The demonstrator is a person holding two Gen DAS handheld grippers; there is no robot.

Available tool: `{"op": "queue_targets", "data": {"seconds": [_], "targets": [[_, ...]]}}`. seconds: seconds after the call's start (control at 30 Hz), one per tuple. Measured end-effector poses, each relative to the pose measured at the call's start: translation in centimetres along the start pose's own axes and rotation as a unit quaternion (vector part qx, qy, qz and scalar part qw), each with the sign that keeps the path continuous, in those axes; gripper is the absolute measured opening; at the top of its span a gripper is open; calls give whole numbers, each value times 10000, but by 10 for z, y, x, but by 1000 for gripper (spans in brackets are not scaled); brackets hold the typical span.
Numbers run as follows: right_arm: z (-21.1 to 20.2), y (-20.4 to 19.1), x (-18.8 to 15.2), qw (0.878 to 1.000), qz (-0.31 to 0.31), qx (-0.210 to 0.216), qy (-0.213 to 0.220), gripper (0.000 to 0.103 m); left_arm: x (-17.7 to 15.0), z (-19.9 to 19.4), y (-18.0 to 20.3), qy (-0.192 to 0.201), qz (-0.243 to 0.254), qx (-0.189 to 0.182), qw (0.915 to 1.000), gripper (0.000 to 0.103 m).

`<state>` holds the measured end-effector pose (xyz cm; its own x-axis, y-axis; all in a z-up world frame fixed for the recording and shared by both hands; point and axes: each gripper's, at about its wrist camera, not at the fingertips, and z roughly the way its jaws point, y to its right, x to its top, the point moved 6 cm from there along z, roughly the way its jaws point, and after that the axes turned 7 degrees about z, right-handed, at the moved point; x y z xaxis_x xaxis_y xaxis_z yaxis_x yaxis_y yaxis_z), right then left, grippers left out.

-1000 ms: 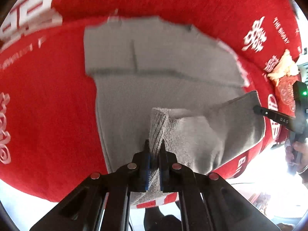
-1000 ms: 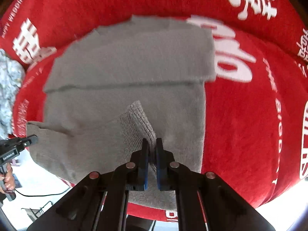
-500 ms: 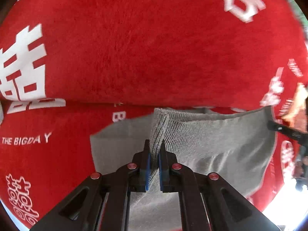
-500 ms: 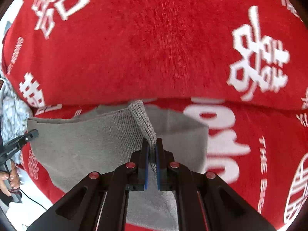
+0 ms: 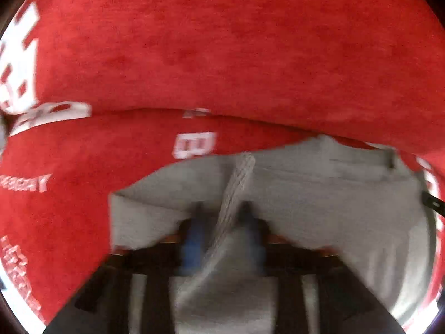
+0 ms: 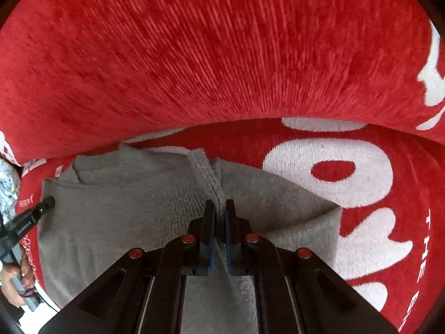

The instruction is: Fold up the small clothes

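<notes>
A grey knit garment [image 6: 116, 211] lies folded over on a red cloth with white lettering [image 6: 222, 55]. My right gripper [image 6: 219, 208] is shut on a ribbed edge of the garment, with a thin fold between its jaws. In the left wrist view, which is blurred, my left gripper [image 5: 222, 214] has its jaws parted, and a ribbed strip of the grey garment [image 5: 319, 194] runs loose through the gap. The left gripper's tip [image 6: 46, 204] shows at the garment's left corner in the right wrist view. The right gripper's tip [image 5: 429, 201] shows at the right edge of the left wrist view.
The red cloth [image 5: 222, 41] rises in a padded hump behind the garment. A blue-white patterned fabric [image 6: 7, 183] lies at the far left. A hand [image 6: 14, 275] holds the left gripper's handle.
Both grippers carried the garment's near edge up and forward over its far part, so the garment now lies doubled. The left jaws, shut before, have parted around the ribbed edge.
</notes>
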<state>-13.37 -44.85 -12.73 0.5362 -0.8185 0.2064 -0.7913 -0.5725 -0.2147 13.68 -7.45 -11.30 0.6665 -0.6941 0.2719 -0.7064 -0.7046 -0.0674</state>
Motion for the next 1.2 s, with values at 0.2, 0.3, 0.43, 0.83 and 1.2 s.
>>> {"op": "queue_targets", "data": {"seconds": [0.2,0.3,0.43,0.83,1.2], "targets": [[-18,23,11,9976,502,-471,80,24,-3,-17,-42,-130,-476,311,9983,80],[-38,23,2,9983,543,-169,109,24,-14,-42,-43,-6,-407,162,9990,80],[-62,5,-40,9996,151,251,-60,24,-46,-62,-19,-80,-239,-237,9994,80],[-49,16,-134,9977,-255,30,-629,22,-143,-45,5,-606,-121,-598,9963,80],[-97,57,-192,9764,1996,518,-648,54,-181,-67,-35,-932,-15,-680,9933,80]]}}
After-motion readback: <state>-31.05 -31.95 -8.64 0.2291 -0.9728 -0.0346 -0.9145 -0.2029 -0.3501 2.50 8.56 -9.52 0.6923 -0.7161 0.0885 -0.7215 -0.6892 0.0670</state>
